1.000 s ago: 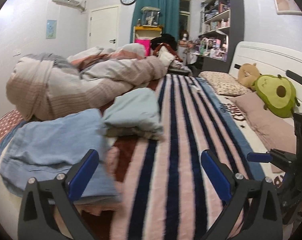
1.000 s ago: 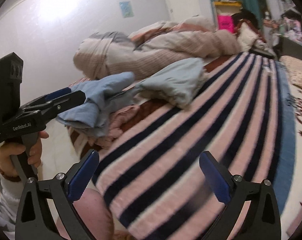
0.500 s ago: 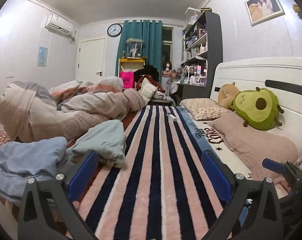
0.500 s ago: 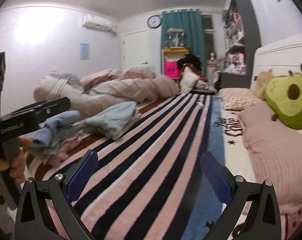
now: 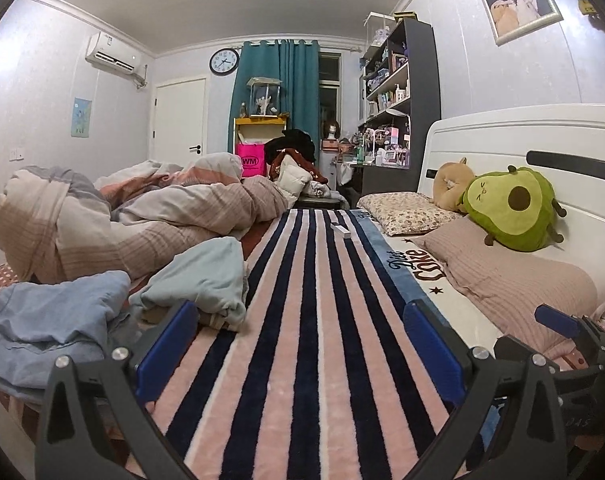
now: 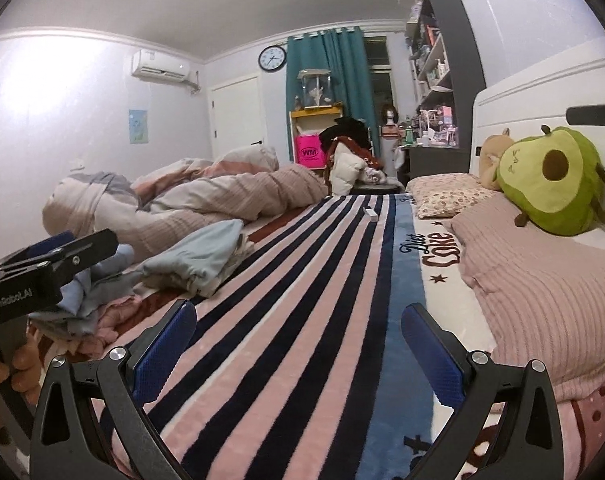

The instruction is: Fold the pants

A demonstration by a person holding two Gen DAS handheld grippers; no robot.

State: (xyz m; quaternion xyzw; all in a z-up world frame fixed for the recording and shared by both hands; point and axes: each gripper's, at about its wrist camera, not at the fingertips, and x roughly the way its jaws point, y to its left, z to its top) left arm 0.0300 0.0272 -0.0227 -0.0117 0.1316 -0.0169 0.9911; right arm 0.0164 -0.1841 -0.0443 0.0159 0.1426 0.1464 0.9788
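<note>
Folded light blue pants [image 5: 206, 276] lie on the striped blanket [image 5: 314, 320] at the left; they also show in the right wrist view [image 6: 198, 258]. A pile of blue denim [image 5: 50, 320] lies left of them near the bed's front edge. My left gripper [image 5: 298, 344] is open and empty, low over the blanket, right of the clothes. My right gripper [image 6: 298, 344] is open and empty over the blanket's right part. The left gripper's side shows in the right wrist view [image 6: 50, 264], in front of the denim.
A bunched striped duvet [image 5: 142, 220] lies behind the clothes. Pillows [image 5: 502, 280] and an avocado plush [image 5: 510, 208] sit along the white headboard [image 5: 522, 136] at right. A small white object [image 5: 339, 230] lies far up the blanket. Shelves and a door stand beyond.
Both grippers have tilted up and swung right, away from the clothes pile, and now look level along the bed. The denim pile has slid toward the left edge of both views.
</note>
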